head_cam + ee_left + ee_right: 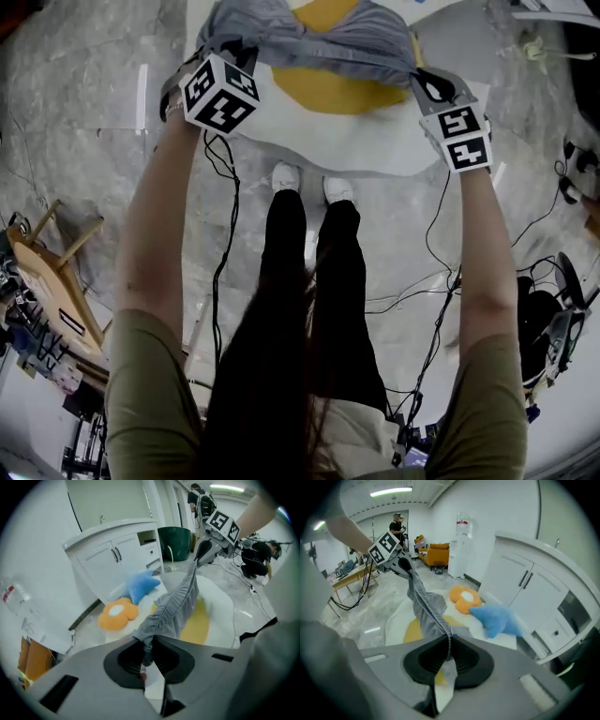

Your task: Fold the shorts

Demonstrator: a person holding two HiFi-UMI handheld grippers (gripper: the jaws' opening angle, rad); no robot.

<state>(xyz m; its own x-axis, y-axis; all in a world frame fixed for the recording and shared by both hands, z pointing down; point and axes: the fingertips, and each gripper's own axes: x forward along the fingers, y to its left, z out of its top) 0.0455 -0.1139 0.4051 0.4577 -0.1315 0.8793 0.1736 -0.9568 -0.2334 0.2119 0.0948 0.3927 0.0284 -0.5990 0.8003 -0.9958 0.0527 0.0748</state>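
The grey shorts (pixel 309 37) hang stretched between my two grippers, above a white-and-yellow rug (pixel 347 141). My left gripper (pixel 225 52) is shut on one end of the gathered waistband, and my right gripper (pixel 424 82) is shut on the other end. In the left gripper view the waistband (pixel 176 606) runs from my pinching jaws (pixel 147 651) up to the right gripper (pixel 206 550). In the right gripper view the cloth (pixel 424 606) is clamped in my jaws (pixel 449 651) and leads to the left gripper (pixel 401 564).
An orange flower cushion (pixel 117 613) and a blue star cushion (pixel 140 585) lie at the rug's far side by a white cabinet (pixel 117 555). A green bin (pixel 176 536) stands beyond. Cables (pixel 225 216) cross the floor near the person's feet (pixel 309 183). A wooden chair (pixel 47 272) is at left.
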